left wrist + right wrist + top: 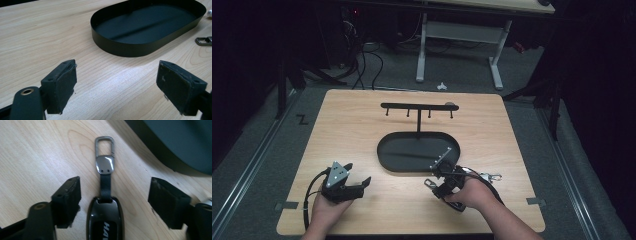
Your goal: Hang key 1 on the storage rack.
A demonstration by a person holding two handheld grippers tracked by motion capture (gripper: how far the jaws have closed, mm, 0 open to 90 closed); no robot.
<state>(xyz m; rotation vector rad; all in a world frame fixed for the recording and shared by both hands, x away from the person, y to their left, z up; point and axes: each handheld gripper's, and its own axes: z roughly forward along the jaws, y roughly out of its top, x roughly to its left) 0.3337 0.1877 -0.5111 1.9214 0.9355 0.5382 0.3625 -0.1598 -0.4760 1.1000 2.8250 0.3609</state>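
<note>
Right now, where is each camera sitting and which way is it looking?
High view: above the person's side, looking forward and down on the table; forearms, hands and both grippers show.
Left gripper view: rides the left gripper, looking low across the wood at the tray; its open jaws show.
Right gripper view: rides the right gripper, looking down on the key fob; its open jaws flank it.
Shared: all three show the tray.

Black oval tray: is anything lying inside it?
The tray looks bare inside: dark floor with a post's shadow. In the high view the right claw overlaps its near right rim. The key fob lies outside.
</note>
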